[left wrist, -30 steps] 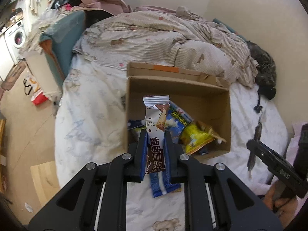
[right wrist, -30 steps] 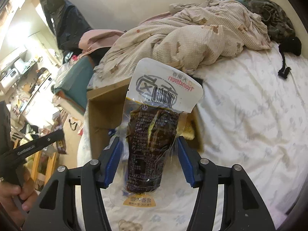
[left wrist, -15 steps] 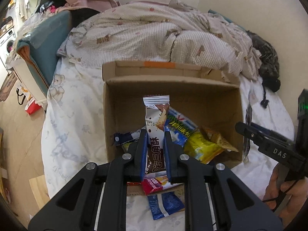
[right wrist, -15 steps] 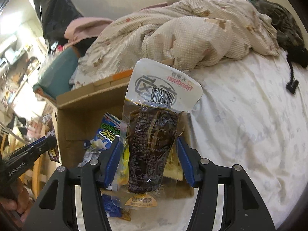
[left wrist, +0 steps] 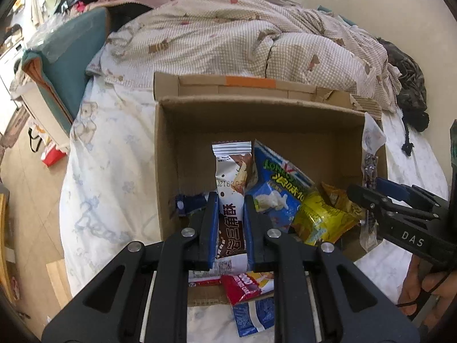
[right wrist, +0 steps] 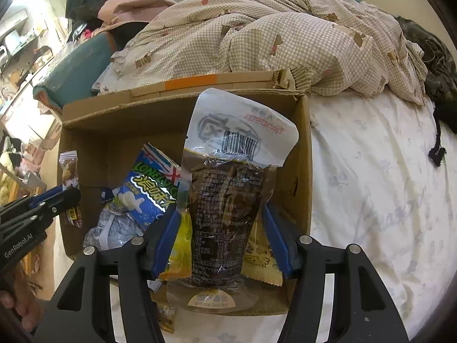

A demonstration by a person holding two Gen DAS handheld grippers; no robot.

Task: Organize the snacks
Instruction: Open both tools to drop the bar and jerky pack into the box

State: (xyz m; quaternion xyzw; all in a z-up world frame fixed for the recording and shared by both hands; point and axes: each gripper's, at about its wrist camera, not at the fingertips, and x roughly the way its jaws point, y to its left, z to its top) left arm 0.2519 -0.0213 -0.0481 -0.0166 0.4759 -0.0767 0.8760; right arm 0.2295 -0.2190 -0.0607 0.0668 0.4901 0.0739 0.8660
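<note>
An open cardboard box stands on the bed, with several snack packets inside. My left gripper is shut on a white and brown wafer bar, held upright over the box's near left part. My right gripper holds a dark vacuum-packed pouch with a white barcode top, upright over the right side of the box. Its jaws are opening, and the blue pads still touch the pouch's edges. Each gripper shows in the other's view: the right gripper, the left gripper.
In the box lie a blue popcorn bag and a yellow packet. A red packet and a blue one lie at the box's near edge. A rumpled checked duvet is behind the box, a teal cushion to the left.
Both grippers have come down and closer to the box with their packets. The right gripper swung from the sheet beside the box to over its right side.
</note>
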